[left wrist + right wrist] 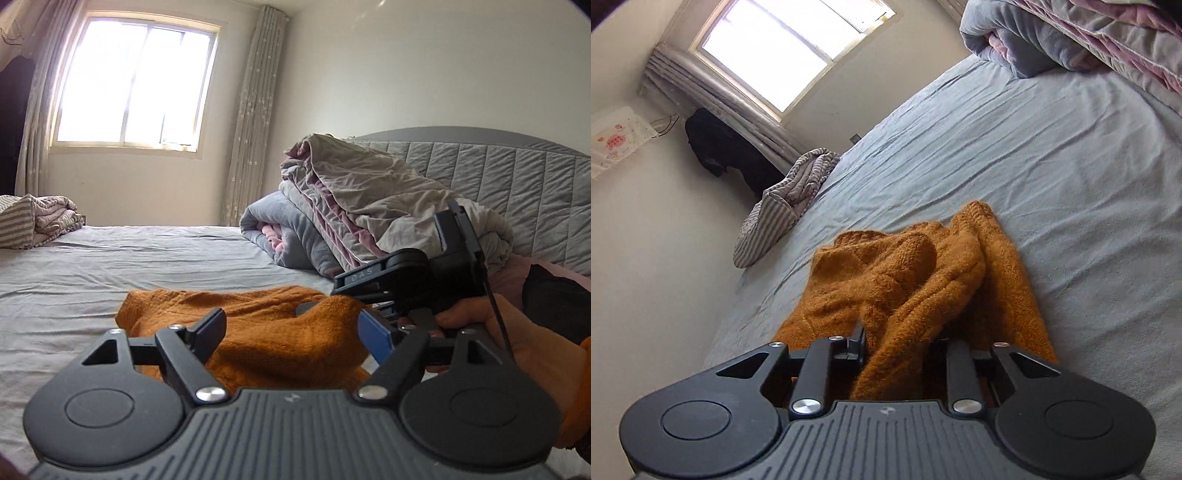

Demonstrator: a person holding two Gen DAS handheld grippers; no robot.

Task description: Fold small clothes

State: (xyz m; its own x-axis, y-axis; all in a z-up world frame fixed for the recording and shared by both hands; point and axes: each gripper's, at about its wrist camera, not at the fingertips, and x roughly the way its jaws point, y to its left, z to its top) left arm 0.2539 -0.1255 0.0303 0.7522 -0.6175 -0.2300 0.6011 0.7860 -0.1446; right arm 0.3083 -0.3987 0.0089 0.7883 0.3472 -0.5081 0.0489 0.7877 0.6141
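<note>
A small orange knitted sweater (266,325) lies bunched on the grey bed sheet (92,266). My left gripper (295,328) is open, its fingers spread on either side of the sweater's near part, low over the bed. In the right wrist view my right gripper (897,343) is shut on a thick fold of the sweater (916,280), which drapes from between its fingers. The right gripper also shows in the left wrist view (399,291), held by a hand at the sweater's right edge.
A pile of folded grey and pink quilts (351,206) lies by the padded headboard (517,177). A striped bundle of cloth (33,221) sits at the bed's far left edge. A window (136,81) with curtains is behind.
</note>
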